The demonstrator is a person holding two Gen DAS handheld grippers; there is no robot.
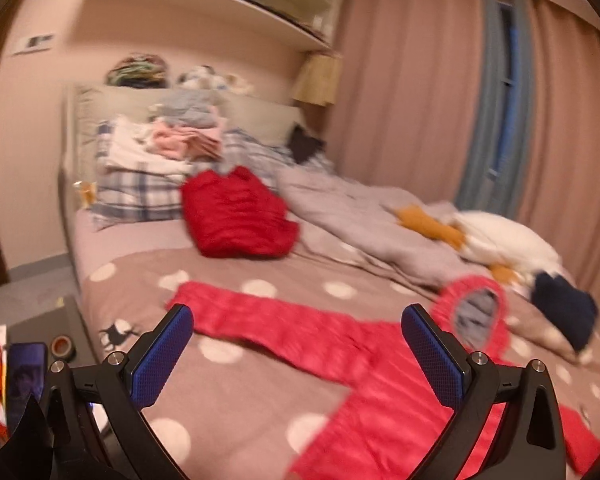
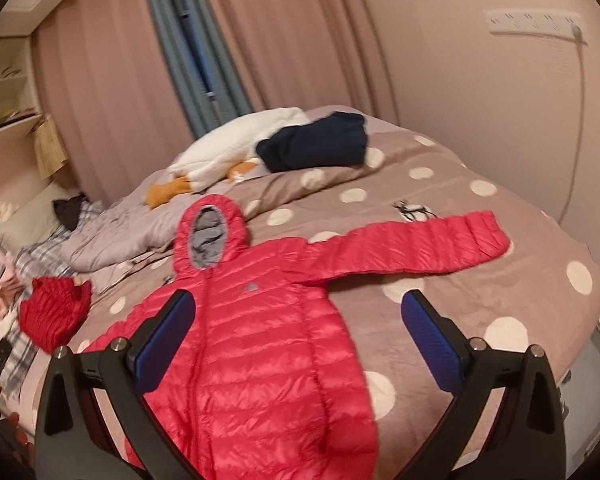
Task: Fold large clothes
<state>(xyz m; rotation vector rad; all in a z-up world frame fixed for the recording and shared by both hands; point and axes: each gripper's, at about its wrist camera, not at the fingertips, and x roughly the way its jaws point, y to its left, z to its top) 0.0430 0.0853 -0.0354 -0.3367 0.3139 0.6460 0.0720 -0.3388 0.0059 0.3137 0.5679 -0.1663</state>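
A pinkish-red hooded puffer jacket lies flat and face up on the polka-dot bedspread, zipped, with its grey-lined hood toward the far side. One sleeve stretches out to the right; the other sleeve stretches left in the left wrist view. My right gripper hovers open above the jacket's body. My left gripper hovers open above the left sleeve and shoulder. Neither holds anything.
A folded red puffer garment sits farther up the bed. A grey duvet, a white and orange plush toy, a navy garment and a clothes pile crowd the far side. A side table stands left of the bed.
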